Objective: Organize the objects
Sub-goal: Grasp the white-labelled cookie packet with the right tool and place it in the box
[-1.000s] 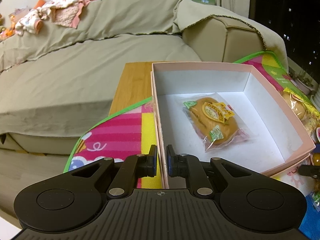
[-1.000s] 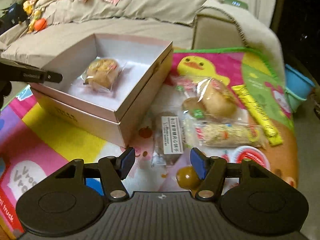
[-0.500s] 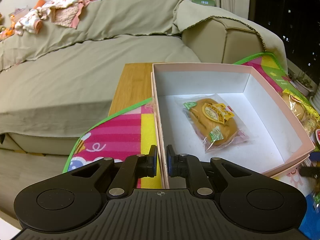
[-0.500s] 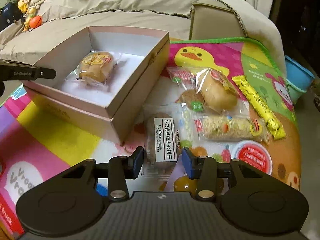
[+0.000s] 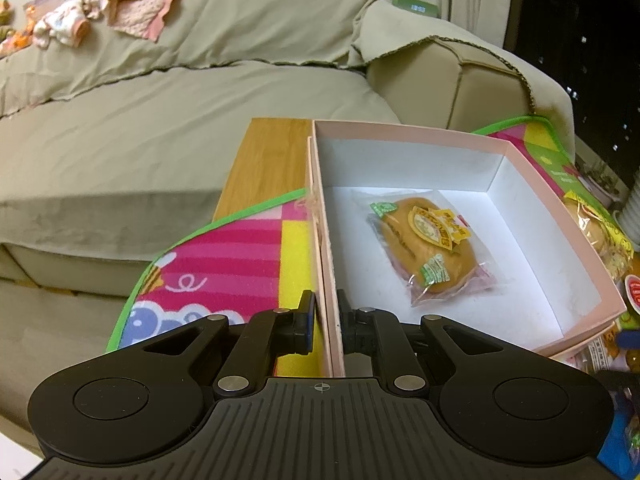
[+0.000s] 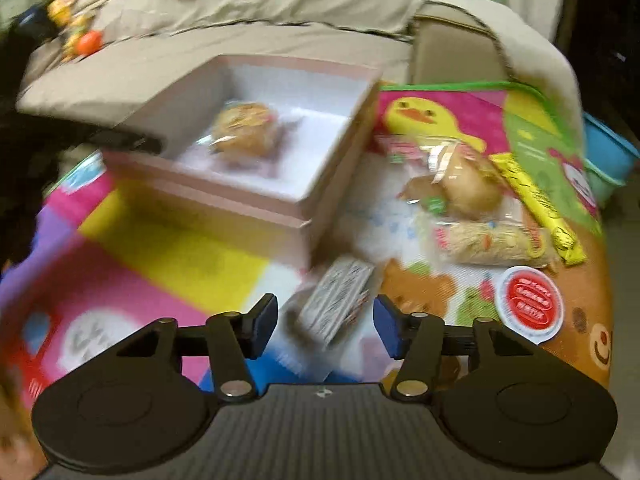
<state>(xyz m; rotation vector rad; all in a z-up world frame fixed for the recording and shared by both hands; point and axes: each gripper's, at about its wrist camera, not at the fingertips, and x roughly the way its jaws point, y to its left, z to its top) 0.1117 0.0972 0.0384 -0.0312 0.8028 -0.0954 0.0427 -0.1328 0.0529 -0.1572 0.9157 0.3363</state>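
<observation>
The pink box [image 5: 408,132] lies open on the play mat with a wrapped bun [image 5: 426,248] on its white floor. My left gripper [image 5: 327,322] is shut on the box's near left wall, one pad on each side. The blurred right wrist view shows the same box [image 6: 224,216] and bun [image 6: 244,130] at upper left. My right gripper [image 6: 325,329] hovers low over the mat with its jaws opening. A white-labelled packet [image 6: 338,300] lies tilted between its fingers, with a gap beside the left pad.
Right of the box lie a wrapped bun [image 6: 464,188], a cracker bar [image 6: 492,244], a yellow stick pack [image 6: 536,208] and a red-lidded cup [image 6: 528,300]. The colourful mat [image 6: 160,248] covers the low table. A beige sofa [image 5: 160,120] stands behind and a blue tub [image 6: 608,156] at right.
The right gripper's jaws narrowed around the white-labelled packet, then widened again. The packet, flat before, now sits turned and tilted. The left gripper kept its hold on the box wall.
</observation>
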